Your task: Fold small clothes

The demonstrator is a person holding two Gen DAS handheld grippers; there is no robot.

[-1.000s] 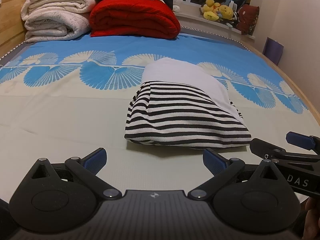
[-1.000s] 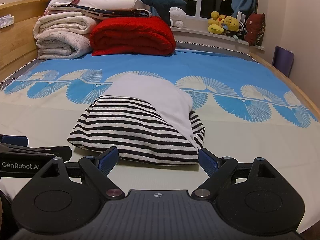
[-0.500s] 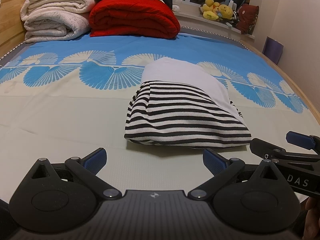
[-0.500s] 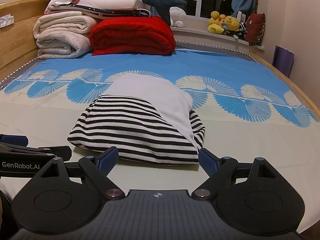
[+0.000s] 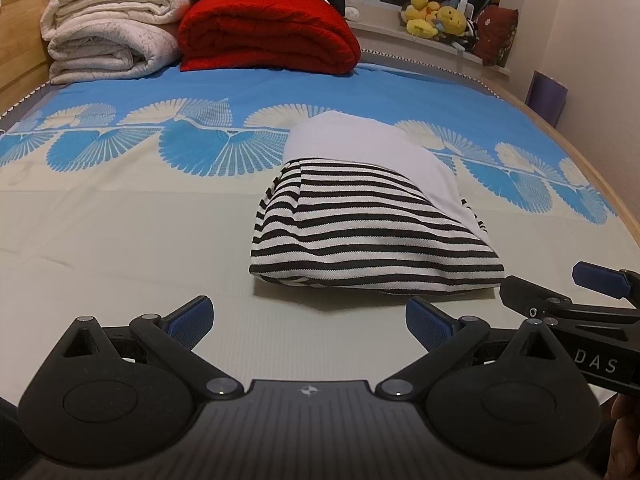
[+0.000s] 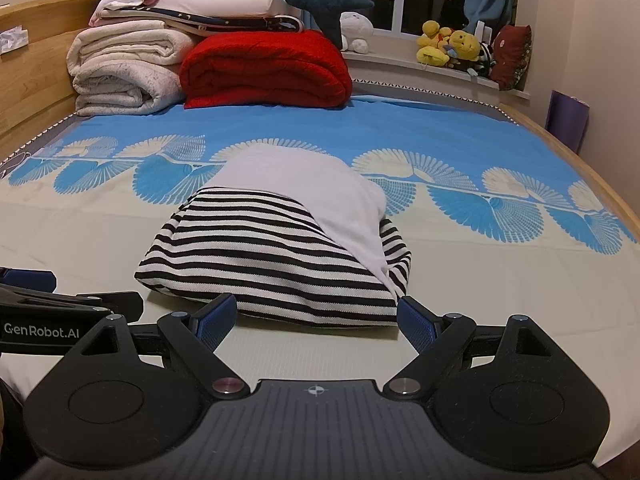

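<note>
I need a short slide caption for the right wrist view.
Open right gripper before a folded striped garment on the bed.

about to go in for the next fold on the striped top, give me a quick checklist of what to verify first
1. Left gripper open and holding nothing: ok.
2. Right gripper open and holding nothing: ok.
3. Striped garment lies flat on the bed sheet, near edge facing both grippers: ok.
4. White part draped over the far and right side, lying askew rather than square: not ok.
5. Bed around the garment free of other items; red blanket and towel stack sit far back: ok.
6. Right gripper lined up on the near edge; left gripper sits off to the garment's left: not ok.
</note>
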